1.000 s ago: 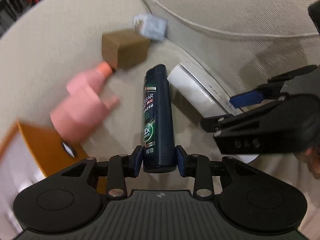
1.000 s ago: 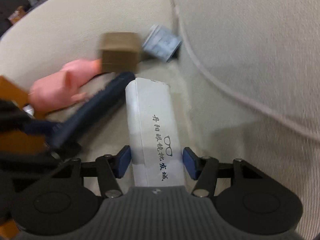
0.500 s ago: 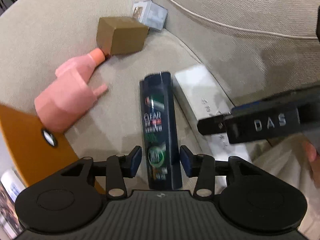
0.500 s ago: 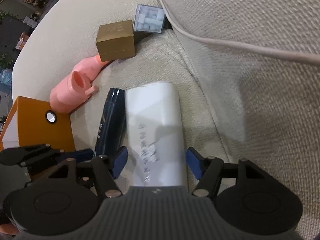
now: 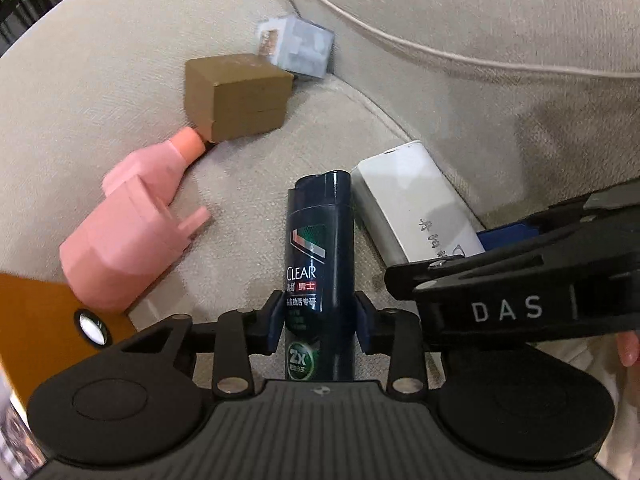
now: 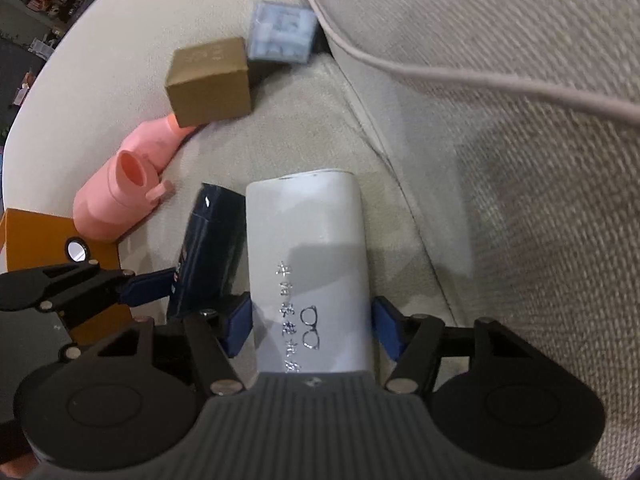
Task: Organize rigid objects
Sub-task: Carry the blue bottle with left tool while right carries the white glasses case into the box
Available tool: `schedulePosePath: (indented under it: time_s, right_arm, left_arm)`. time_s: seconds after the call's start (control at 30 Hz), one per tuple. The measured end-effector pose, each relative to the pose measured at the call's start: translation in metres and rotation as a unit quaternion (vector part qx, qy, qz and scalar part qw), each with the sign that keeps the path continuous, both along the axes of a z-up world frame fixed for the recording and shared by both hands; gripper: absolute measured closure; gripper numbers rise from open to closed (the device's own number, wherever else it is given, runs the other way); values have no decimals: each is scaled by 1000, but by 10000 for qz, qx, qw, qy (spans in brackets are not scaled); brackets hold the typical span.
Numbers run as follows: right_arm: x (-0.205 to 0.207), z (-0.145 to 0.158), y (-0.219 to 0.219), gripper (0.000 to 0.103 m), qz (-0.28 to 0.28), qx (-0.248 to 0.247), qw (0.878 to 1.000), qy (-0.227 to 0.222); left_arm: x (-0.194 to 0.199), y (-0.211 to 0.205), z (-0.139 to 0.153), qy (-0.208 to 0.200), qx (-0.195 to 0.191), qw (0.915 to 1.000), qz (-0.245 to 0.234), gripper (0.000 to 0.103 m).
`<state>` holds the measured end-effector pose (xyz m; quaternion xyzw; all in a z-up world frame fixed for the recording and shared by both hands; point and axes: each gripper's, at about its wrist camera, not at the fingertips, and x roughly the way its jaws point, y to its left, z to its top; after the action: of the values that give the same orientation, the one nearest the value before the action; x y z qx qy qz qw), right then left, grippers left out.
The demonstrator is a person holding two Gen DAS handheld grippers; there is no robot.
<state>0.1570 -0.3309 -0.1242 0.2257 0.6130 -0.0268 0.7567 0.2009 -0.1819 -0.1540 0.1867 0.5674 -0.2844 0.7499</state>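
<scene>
The left gripper points forward over the seat cushion, its two blue-padded fingers spread just wider than the dark shampoo bottle that lies between them — a thin gap shows on each side, so the jaws are parted, not clamping. The right gripper sits just beside it, angled slightly inward, its black frame crossing the left camera's right edge. Its blue fingers flank the white glasses case; the near pad seems to touch the case, the far one stands a little apart — whether it grips cannot be told. A fingertip of the person's right hand shows behind it.
</scene>
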Motion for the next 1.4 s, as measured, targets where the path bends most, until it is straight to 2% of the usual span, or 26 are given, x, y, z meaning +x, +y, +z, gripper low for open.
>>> schedulePosePath:
  time_s: [0.13,0.33,0.43,0.57,0.73,0.9,1.03,1.17,1.27,1.4]
  right_arm:
    - [-2,4,-3,41,-72,191,9996,-184]
    - [-15,29,-5,41,-150,385,9976,-555]
    - [-21,36,1,41,-174,641,9961,-572]
    - [-28,62,14,41,-70,588,9949,-822]
    - [-32,111,37,41,215,805,9882,-1284]
    - [-24,153,86,41,790,1090,9769,-1658]
    - [-16,164,141,41,1335,1237,9690,-1673]
    - [-4,145,199,41,1768,1144,9684,-1335]
    - [6,123,230,41,1989,862,9709,-1020]
    - [24,94,259,41,2147,206,9742,-663]
  left_arm:
    - [-6,16,13,-44,-324,9991,254,65]
    - [-18,33,43,-205,-900,9943,532,66]
    - [-27,42,60,-354,-1022,9925,575,66]
    - [-35,61,86,-566,-1267,9876,732,66]
    - [-52,111,133,-1078,-1617,9750,1076,66]
    - [-66,178,161,-1540,-1622,9593,1722,66]
    - [-70,225,158,-1705,-1409,9484,2274,66]
    - [-71,257,139,-1582,-1323,9431,2607,66]
    - [-68,274,124,-1404,-1251,9413,2803,66]
    - [-65,293,103,-1142,-1276,9409,2921,66]
